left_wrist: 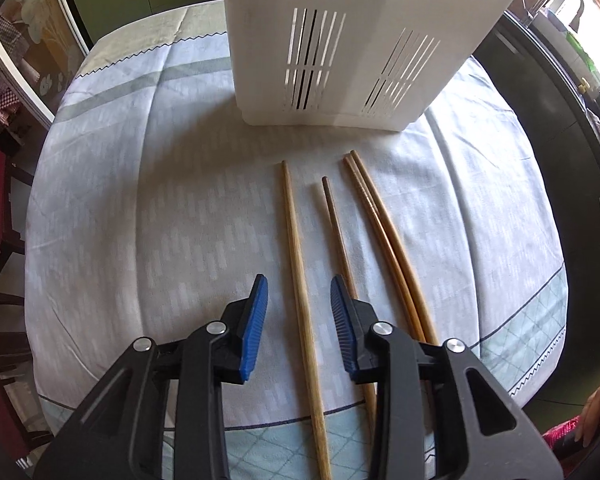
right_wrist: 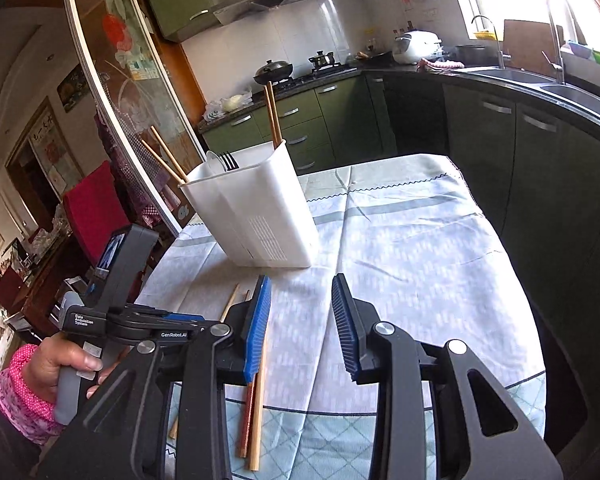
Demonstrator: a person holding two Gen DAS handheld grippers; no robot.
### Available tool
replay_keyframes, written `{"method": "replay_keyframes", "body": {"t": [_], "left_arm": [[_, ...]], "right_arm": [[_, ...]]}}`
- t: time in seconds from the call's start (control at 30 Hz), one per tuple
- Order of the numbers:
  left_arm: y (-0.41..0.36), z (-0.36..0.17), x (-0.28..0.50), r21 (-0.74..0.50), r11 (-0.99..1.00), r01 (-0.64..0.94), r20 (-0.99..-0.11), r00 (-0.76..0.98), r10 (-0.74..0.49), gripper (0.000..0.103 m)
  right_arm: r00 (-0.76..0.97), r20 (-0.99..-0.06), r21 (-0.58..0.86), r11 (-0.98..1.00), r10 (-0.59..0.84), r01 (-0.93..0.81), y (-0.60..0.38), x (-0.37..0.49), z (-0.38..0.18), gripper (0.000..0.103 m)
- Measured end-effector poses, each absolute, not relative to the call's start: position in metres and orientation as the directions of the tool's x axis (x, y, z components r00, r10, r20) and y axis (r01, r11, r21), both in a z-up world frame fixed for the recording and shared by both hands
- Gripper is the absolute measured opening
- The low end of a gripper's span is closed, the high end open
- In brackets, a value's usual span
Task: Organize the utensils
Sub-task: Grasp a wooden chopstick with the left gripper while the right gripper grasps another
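Note:
Several wooden chopsticks lie side by side on the tablecloth. In the left wrist view a pale chopstick (left_wrist: 300, 280) runs between the fingers of my open left gripper (left_wrist: 298, 300), which hovers over it. A darker chopstick (left_wrist: 338, 232) and a pair (left_wrist: 384, 232) lie to its right. A white slotted utensil holder (left_wrist: 360, 48) stands beyond them. In the right wrist view the holder (right_wrist: 256, 212) holds chopsticks (right_wrist: 273, 116), a fork and a spoon. My right gripper (right_wrist: 302, 312) is open and empty above the cloth, with chopsticks (right_wrist: 256, 408) under its left finger.
The table has a pale blue patterned cloth (right_wrist: 400, 240). A red chair (right_wrist: 96, 204) stands at the left. Dark kitchen cabinets (right_wrist: 540, 168) and a sink run along the right. The person's hand holds the left gripper's handle (right_wrist: 68, 376).

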State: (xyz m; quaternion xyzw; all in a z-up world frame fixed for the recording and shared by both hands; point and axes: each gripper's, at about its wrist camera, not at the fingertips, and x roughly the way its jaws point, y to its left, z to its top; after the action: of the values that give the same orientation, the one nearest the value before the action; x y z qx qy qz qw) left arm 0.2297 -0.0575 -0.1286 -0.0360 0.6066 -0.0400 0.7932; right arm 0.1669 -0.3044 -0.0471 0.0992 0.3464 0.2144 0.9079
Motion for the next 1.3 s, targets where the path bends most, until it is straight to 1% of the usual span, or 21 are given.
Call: {"method": "replay_keyframes", "body": {"t": [0.07,0.1,0.23,0.27,0.3,0.33,0.47,0.57,0.73,0.87,1.03,1.07,1.1,1.3], "left_arm": [[-0.059,-0.134,0.233,-0.096,0.995,0.012,-0.964,0.249,-0.096,0.025],[-0.06,-0.136,0.234,-0.09,0.996,0.012,-0.966,0.243,-0.09,0.022],[-0.067,-0.139,0.236,-0.072,0.997,0.018,-0.968,0.241,-0.074,0.02],[-0.068,-0.139,0.235,-0.064,0.998,0.017,-0.968,0.242,-0.066,0.016],[-0.072,-0.14,0.235,-0.053,0.998,0.02,-0.968,0.245,-0.056,0.01],[-0.074,-0.14,0.235,-0.047,0.999,0.023,-0.967,0.248,-0.051,0.008],[-0.07,-0.138,0.236,-0.066,0.997,0.025,-0.964,0.257,-0.071,0.007],[-0.053,-0.134,0.229,-0.099,0.995,-0.001,-0.956,0.279,-0.095,0.007],[-0.023,-0.115,0.205,-0.134,0.99,-0.04,-0.917,0.383,-0.108,0.007],[-0.006,-0.101,0.185,-0.157,0.986,-0.058,-0.885,0.451,-0.114,0.007],[0.01,-0.095,0.169,-0.199,0.976,-0.091,-0.853,0.506,-0.127,0.007],[0.01,-0.095,0.167,-0.203,0.975,-0.094,-0.848,0.515,-0.127,0.007],[0.012,-0.094,0.163,-0.211,0.973,-0.097,-0.841,0.524,-0.13,0.007],[0.019,-0.086,0.15,-0.249,0.962,-0.108,-0.805,0.576,-0.143,0.007]], "right_arm": [[0.668,-0.584,0.335,0.887,0.46,-0.318,-0.306,0.166,-0.048,0.032],[0.669,-0.584,0.337,0.887,0.46,-0.316,-0.307,0.166,-0.048,0.032],[0.662,-0.592,0.343,0.887,0.46,-0.309,-0.308,0.17,-0.049,0.035],[0.659,-0.596,0.343,0.887,0.459,-0.308,-0.307,0.171,-0.05,0.035],[0.653,-0.602,0.341,0.888,0.459,-0.309,-0.306,0.172,-0.051,0.035],[0.643,-0.613,0.336,0.888,0.459,-0.314,-0.302,0.175,-0.052,0.036],[0.568,-0.667,0.326,0.874,0.483,-0.36,-0.278,0.19,-0.065,0.038],[0.477,-0.722,0.326,0.854,0.502,-0.405,-0.252,0.208,-0.082,0.038],[0.361,-0.815,0.275,0.851,0.454,-0.448,-0.212,0.24,-0.114,0.037],[0.349,-0.854,0.211,0.87,0.386,-0.446,-0.195,0.256,-0.129,0.037],[0.372,-0.871,0.123,0.877,0.32,-0.465,-0.177,0.254,-0.136,0.036],[0.376,-0.874,0.111,0.878,0.309,-0.465,-0.174,0.254,-0.137,0.034],[0.38,-0.875,0.1,0.88,0.3,-0.465,-0.172,0.254,-0.137,0.029],[0.386,-0.888,0.044,0.881,0.251,-0.472,-0.157,0.255,-0.142,0.024]]}}
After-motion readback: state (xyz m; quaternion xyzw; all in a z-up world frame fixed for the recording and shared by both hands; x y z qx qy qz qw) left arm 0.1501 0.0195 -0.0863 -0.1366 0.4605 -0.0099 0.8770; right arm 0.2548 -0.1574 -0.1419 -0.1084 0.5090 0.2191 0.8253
